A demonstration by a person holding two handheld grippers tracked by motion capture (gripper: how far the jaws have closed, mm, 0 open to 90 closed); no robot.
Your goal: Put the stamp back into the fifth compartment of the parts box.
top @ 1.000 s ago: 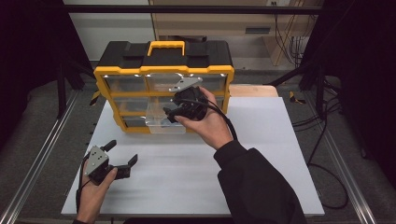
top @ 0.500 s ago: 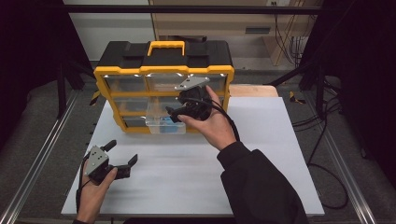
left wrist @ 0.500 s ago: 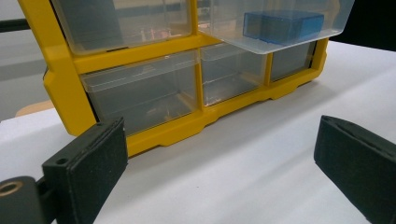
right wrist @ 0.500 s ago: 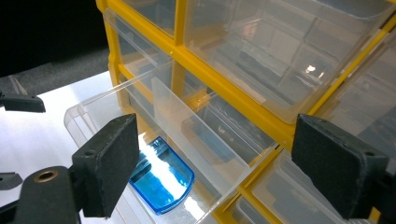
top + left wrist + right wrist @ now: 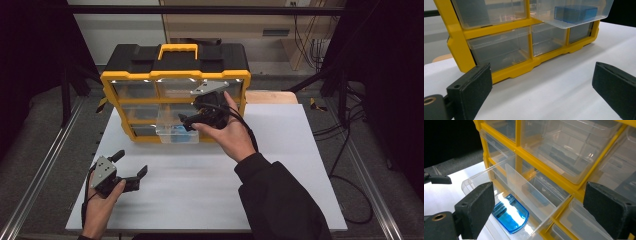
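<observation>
A yellow and black organiser (image 5: pixel 175 75) with clear drawers stands at the back of the white table (image 5: pixel 280 165). One clear drawer (image 5: pixel 172 132) is pulled out at its front, and a blue translucent piece (image 5: pixel 510 213) lies inside it. The same blue piece (image 5: pixel 576 12) shows through the drawer's wall in the left gripper view. My right gripper (image 5: pixel 186 122) hovers just over that drawer. Its jaws have just been opening and stand wide, with nothing pressed between them (image 5: pixel 541 205). My left gripper (image 5: pixel 132 162) rests open on the table at the front left, facing the organiser's lower drawers (image 5: pixel 541 87).
Metal rails (image 5: pixel 45 165) run along both sides of the table. A wooden board (image 5: pixel 272 97) lies behind the table's far right edge. Cables (image 5: pixel 345 150) trail on the floor at the right. Bare white table stretches between the two hands.
The right gripper's jaws stand wider apart than before, and that hand has shifted slightly to the right over the drawer. The left hand has stayed where it was.
</observation>
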